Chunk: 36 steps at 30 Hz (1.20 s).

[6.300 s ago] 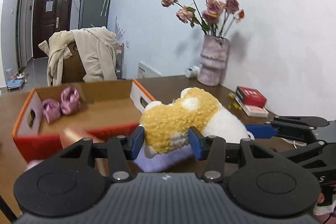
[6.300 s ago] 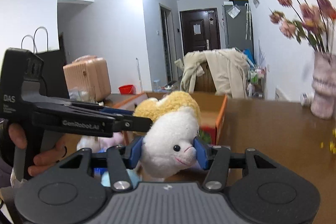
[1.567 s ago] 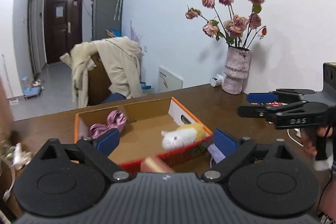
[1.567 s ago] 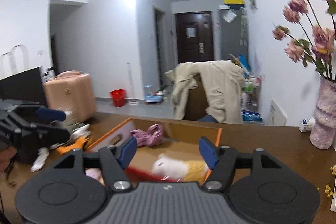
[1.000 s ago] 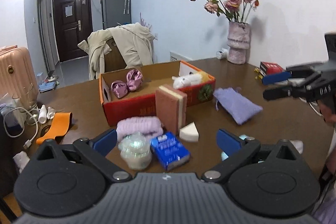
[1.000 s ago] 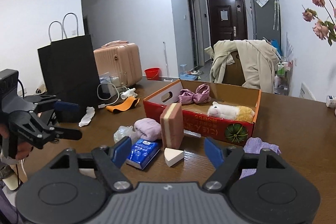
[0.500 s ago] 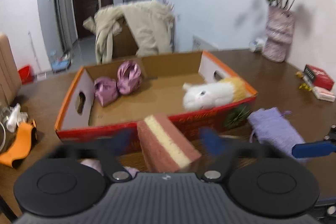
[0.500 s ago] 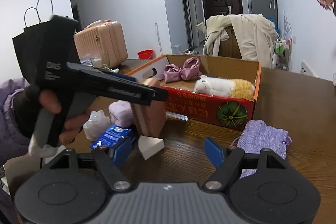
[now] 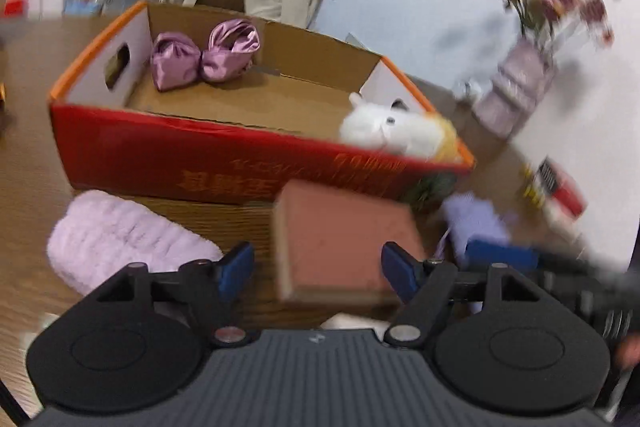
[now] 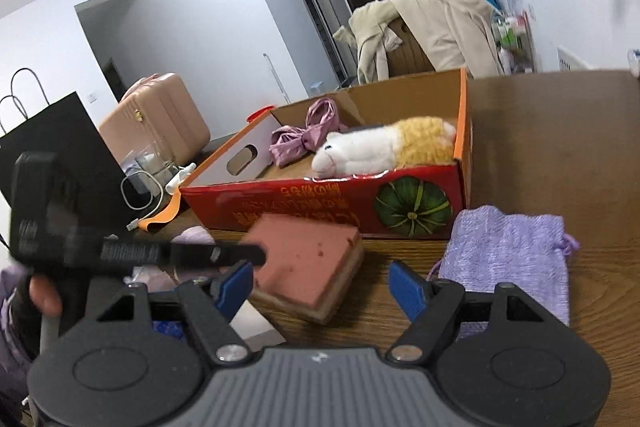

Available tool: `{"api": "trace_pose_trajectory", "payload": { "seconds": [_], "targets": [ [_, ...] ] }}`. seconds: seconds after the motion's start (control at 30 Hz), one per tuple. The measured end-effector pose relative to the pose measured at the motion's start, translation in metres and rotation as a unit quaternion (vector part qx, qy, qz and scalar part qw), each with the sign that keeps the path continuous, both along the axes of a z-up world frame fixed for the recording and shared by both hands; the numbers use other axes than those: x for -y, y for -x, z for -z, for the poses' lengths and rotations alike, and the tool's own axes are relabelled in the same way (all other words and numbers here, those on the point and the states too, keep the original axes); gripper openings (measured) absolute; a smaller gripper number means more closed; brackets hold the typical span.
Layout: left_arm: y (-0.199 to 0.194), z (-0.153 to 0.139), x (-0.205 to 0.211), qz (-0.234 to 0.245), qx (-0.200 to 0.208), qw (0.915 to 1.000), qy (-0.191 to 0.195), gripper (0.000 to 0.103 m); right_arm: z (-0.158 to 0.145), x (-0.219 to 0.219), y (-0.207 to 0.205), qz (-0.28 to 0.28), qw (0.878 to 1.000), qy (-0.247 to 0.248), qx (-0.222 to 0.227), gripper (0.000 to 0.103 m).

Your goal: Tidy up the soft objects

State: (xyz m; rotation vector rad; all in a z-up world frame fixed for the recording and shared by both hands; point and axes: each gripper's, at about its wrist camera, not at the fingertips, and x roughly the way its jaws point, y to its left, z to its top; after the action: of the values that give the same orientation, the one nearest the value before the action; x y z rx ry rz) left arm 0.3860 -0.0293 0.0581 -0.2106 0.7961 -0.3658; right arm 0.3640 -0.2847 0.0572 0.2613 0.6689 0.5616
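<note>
Both grippers reach for the pink sponge (image 10: pixel 308 267) lying low in the frame before the red box (image 10: pixel 320 203), the left gripper (image 9: pixel 316 267) opening, the right gripper (image 10: pixel 320 287) closing, neither squeezing it yet.

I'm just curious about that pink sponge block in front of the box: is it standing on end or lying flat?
Lying flat. The pink sponge block rests on its broad face on the table, pale layer underneath, in front of the red box.

One cardboard box (image 10: pixel 420 203), one plush toy (image 10: pixel 384 147), one satin bow (image 9: pixel 204 59), one sponge (image 10: pixel 308 263), one purple pouch (image 10: pixel 508 259), one fluffy headband (image 9: pixel 120 243)
</note>
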Motion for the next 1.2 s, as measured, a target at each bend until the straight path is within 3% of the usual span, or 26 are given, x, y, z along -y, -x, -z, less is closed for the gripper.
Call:
{"api": "trace_pose_trajectory", "payload": {
  "seconds": [0.1, 0.27, 0.3, 0.33, 0.5, 0.6, 0.9, 1.07, 1.2],
  "targets": [
    [0.001, 0.0, -0.003, 0.025, 0.002, 0.9996, -0.009, 0.064, 0.008, -0.008, -0.013, -0.005, 1.0, -0.009, -0.019, 0.064],
    [-0.021, 0.005, -0.007, 0.01, -0.013, 0.9997, 0.016, 0.053, 0.021, -0.022, -0.037, 0.002, 0.998, -0.02, -0.055, 0.05],
    [-0.024, 0.006, -0.007, 0.012, -0.013, 0.9996, 0.021, 0.049, 0.024, -0.023, -0.04, 0.004, 0.998, -0.022, -0.062, 0.045],
    [-0.026, 0.008, -0.007, 0.017, -0.015, 0.9995, 0.024, 0.039, 0.025, -0.023, -0.041, 0.004, 0.998, -0.022, -0.065, 0.044],
    [-0.017, 0.001, -0.004, 0.028, 0.003, 0.9993, 0.023, 0.036, 0.019, -0.023, -0.033, 0.014, 0.998, -0.02, -0.059, 0.036],
    [-0.001, -0.017, -0.005, 0.033, 0.021, 0.9988, 0.03, 0.036, 0.0, -0.019, -0.017, 0.014, 0.999, -0.024, -0.043, 0.034],
    [0.048, -0.095, -0.021, 0.024, 0.121, 0.9911, 0.049, 0.035, -0.08, -0.028, 0.032, -0.002, 0.998, -0.01, 0.067, 0.033],
    [0.031, -0.116, -0.027, -0.003, 0.135, 0.9887, 0.065, 0.035, -0.111, -0.035, 0.013, 0.005, 0.996, -0.014, 0.088, 0.031],
    [-0.011, -0.126, -0.025, -0.011, 0.132, 0.988, 0.08, 0.035, -0.125, -0.038, -0.025, 0.021, 0.995, -0.005, 0.096, 0.03]
  ]
}}
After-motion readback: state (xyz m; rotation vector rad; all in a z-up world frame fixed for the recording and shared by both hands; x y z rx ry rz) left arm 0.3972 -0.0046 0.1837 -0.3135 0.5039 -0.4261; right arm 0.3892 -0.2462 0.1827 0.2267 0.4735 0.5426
